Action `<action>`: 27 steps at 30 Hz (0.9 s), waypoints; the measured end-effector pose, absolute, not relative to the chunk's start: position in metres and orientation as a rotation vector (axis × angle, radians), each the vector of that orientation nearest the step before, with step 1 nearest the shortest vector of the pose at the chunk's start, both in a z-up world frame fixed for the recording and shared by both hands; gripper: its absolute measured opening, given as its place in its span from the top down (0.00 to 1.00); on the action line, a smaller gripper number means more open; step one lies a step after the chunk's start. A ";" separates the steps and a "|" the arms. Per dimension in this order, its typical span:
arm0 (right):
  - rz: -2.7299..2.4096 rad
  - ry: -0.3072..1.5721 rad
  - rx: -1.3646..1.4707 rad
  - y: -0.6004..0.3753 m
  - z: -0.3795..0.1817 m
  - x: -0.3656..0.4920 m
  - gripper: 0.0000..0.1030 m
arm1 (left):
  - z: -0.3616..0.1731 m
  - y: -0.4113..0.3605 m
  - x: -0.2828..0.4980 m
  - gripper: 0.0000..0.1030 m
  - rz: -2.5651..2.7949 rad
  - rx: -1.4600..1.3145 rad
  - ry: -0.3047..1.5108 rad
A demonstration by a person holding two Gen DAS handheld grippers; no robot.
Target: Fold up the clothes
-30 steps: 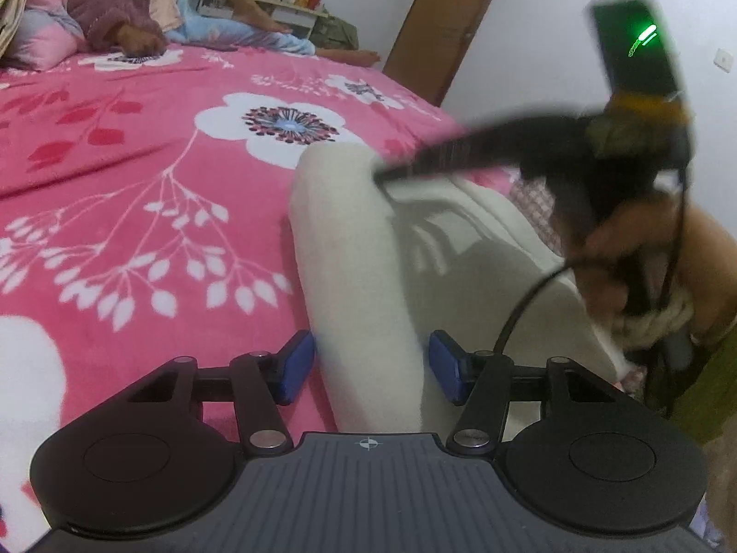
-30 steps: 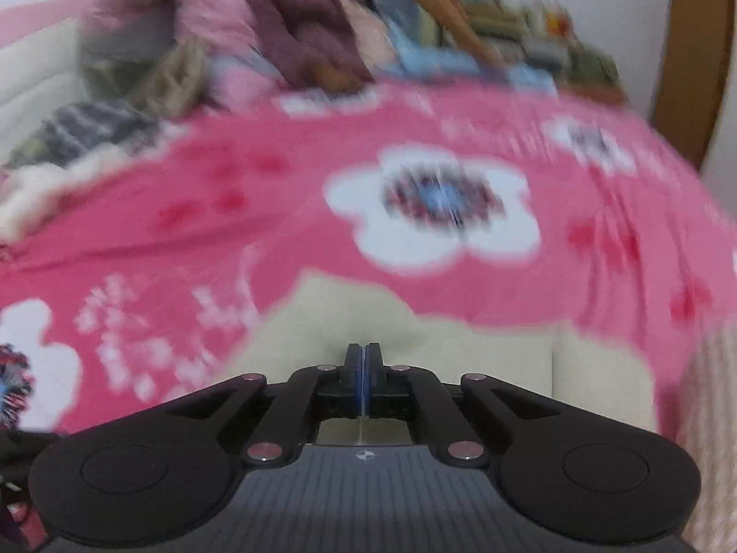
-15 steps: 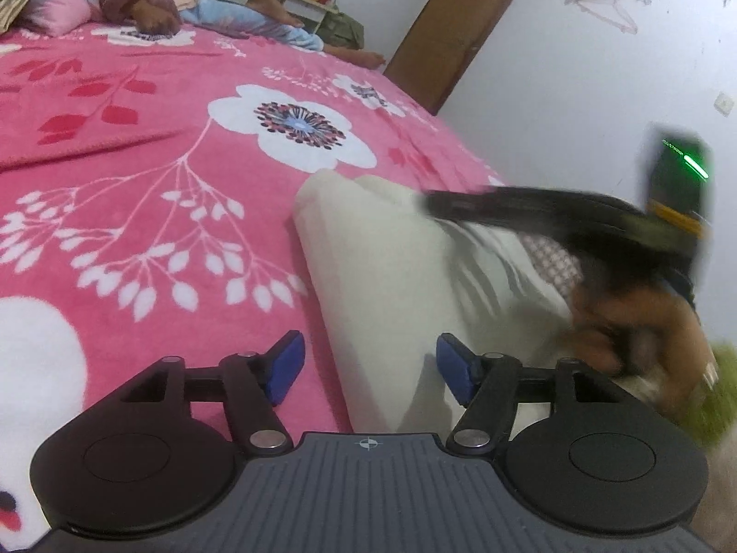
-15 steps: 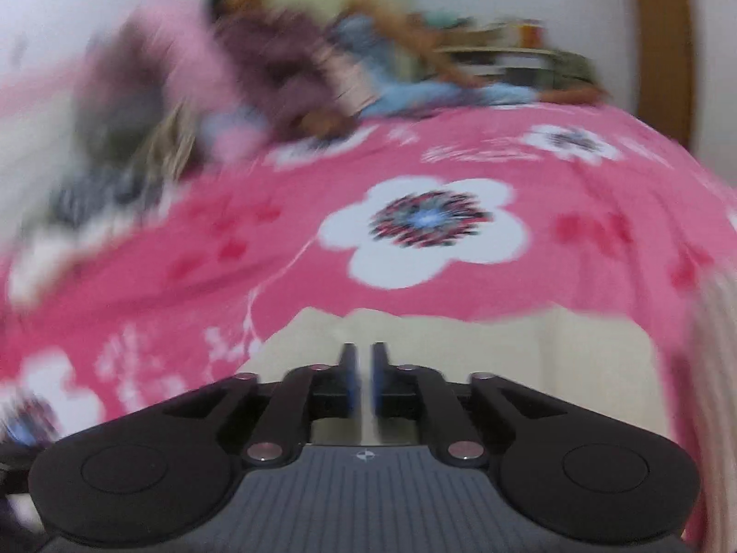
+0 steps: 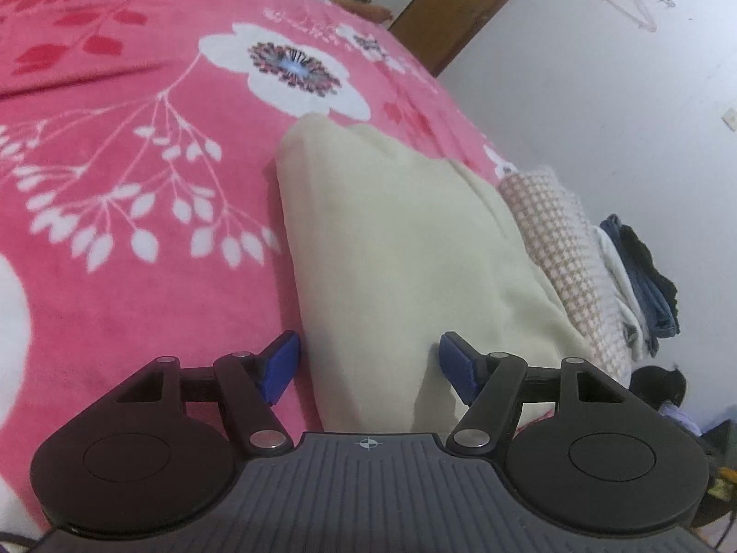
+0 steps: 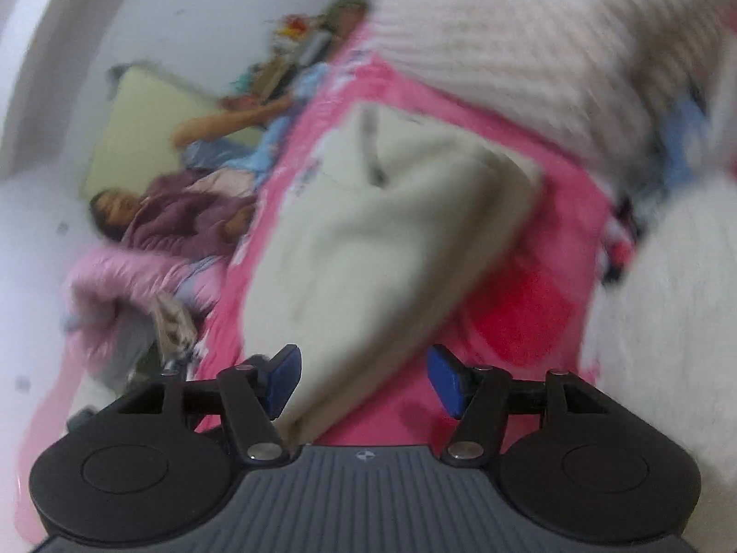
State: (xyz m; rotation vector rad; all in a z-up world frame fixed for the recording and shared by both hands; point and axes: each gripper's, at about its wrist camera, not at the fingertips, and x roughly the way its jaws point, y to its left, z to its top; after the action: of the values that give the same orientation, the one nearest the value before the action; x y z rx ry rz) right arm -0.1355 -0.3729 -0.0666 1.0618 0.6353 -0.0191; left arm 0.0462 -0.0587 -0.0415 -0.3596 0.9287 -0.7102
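A folded cream garment [image 5: 405, 249] lies on the pink flowered bed cover [image 5: 138, 184]. My left gripper [image 5: 368, 368] is open, its blue pads on either side of the garment's near end. In the blurred, tilted right wrist view the same cream garment [image 6: 368, 239] lies on the pink cover [image 6: 529, 304]. My right gripper [image 6: 364, 380] is open and empty just over the garment's near edge.
A pile of folded clothes, a checked piece [image 5: 562, 249] and dark pieces [image 5: 645, 285], sits right of the cream garment at the bed's edge by the white wall. A person [image 6: 184, 212] lies at the far end of the bed. A white knit sleeve [image 6: 529, 46] fills the upper right.
My right gripper has opened and let go of the cream garment, then swung away and tilted. It has left the left wrist view. My left gripper stayed open and moved closer to the garment.
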 end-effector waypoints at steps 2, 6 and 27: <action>-0.040 0.614 1.122 -0.380 -0.077 -0.127 0.38 | -0.041 -0.061 0.047 0.33 -0.710 -0.358 0.935; -0.044 0.546 1.251 -0.392 -0.094 -0.118 0.38 | -0.044 -0.065 0.052 0.28 -0.704 -0.373 0.959; 0.036 0.391 1.211 -0.378 -0.093 -0.080 0.61 | -0.034 -0.079 0.066 0.39 -0.681 -0.407 0.884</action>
State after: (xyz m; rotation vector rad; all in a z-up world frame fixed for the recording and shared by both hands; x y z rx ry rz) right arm -0.0802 -0.3779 -0.0934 1.2107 0.3909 0.0357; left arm 0.0660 -0.0794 -0.0340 -0.4074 0.8844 -0.6806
